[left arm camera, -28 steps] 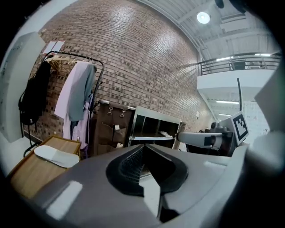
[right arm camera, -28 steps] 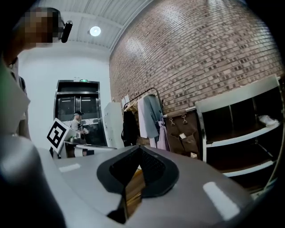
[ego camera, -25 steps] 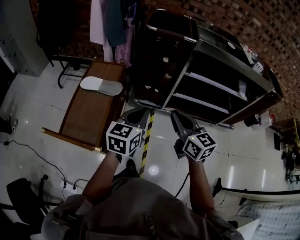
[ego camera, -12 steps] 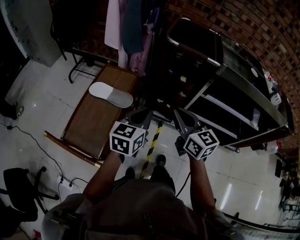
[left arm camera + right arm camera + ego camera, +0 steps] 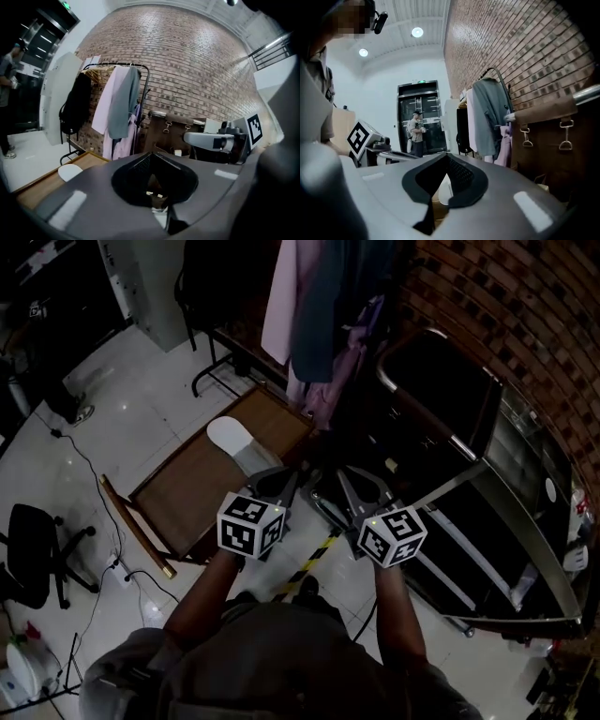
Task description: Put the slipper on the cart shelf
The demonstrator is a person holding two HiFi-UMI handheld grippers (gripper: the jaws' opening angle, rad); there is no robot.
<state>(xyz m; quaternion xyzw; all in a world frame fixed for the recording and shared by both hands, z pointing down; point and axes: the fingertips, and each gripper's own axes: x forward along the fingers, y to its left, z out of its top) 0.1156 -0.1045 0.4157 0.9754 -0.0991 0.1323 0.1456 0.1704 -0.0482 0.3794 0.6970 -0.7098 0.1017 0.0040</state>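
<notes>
The slipper (image 5: 240, 443), white at the toe and grey at the heel, lies on a low wooden platform (image 5: 187, 493) ahead and to the left. My left gripper (image 5: 284, 476) is shut and empty, held in the air just short of the slipper's near end. Beside it my right gripper (image 5: 346, 474) is also shut with nothing in it. In the left gripper view the slipper (image 5: 70, 172) shows low at the left, beyond the closed left gripper (image 5: 150, 155). The metal cart (image 5: 487, 549) with its shelves stands to the right. In the right gripper view the right gripper (image 5: 447, 158) is closed.
A clothes rack with hanging garments (image 5: 319, 306) stands behind the platform. The cart's dark end panel (image 5: 436, 381) faces me, against a brick wall (image 5: 525, 324). A black chair (image 5: 33, 554) and cables (image 5: 94, 474) are on the floor at left. Yellow-black tape (image 5: 317, 557) runs underfoot. A person (image 5: 415, 131) stands far off.
The view has swung toward the platform and rack. The slipper now lies much closer to both grippers, and the cart has slid to the right. Both grippers stay shut.
</notes>
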